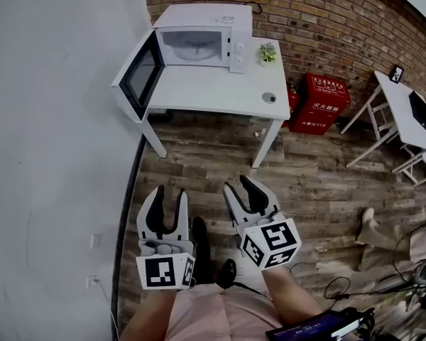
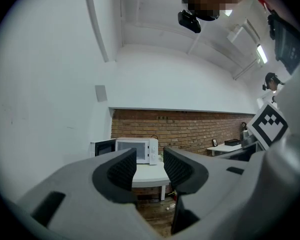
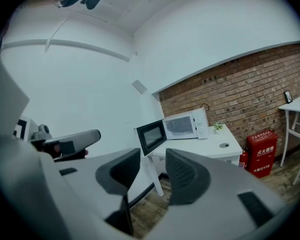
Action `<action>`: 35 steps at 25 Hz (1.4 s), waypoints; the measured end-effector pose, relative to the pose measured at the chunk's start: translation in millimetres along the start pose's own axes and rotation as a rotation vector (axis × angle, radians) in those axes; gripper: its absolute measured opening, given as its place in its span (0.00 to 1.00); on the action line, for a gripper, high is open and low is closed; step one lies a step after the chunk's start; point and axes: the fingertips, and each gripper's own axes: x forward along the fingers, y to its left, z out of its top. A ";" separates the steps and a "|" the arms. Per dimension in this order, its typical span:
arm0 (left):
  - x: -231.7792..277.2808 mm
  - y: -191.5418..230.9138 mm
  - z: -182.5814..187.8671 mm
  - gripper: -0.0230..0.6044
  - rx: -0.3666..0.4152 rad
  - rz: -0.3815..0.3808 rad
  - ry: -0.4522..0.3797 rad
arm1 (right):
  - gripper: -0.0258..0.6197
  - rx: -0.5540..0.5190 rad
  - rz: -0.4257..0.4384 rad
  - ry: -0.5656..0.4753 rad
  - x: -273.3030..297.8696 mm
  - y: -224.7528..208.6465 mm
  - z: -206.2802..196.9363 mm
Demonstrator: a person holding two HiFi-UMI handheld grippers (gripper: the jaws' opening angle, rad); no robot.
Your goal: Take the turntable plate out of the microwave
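A white microwave (image 1: 202,38) stands at the back of a white table (image 1: 213,91), far from me across the wooden floor. Its door (image 1: 138,75) hangs open to the left. Inside, the pale round turntable plate (image 1: 196,50) lies on the cavity floor. My left gripper (image 1: 170,194) and right gripper (image 1: 240,185) are held side by side near my body, both open with nothing between the fingers. In the left gripper view the microwave (image 2: 137,150) shows small past the left gripper (image 2: 150,161). The right gripper view has the microwave (image 3: 185,125) above the right gripper (image 3: 153,164).
A small potted plant (image 1: 268,52) and a round dark disc (image 1: 269,97) sit on the table's right side. A red fire-equipment box (image 1: 319,104) stands against the brick wall. A white folding table (image 1: 412,112) and another person's feet (image 1: 373,226) are at the right. A white wall runs along the left.
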 end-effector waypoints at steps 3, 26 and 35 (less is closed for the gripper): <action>25.5 11.5 -14.1 0.30 -0.013 -0.010 0.013 | 0.29 0.005 -0.012 0.017 26.0 -12.4 -4.3; 251.3 126.9 7.5 0.30 -0.019 -0.128 -0.102 | 0.27 -0.078 -0.090 -0.053 245.4 -65.0 86.8; 295.1 124.3 -31.3 0.30 -0.034 -0.182 -0.014 | 0.26 -0.044 -0.126 -0.017 279.3 -97.8 75.9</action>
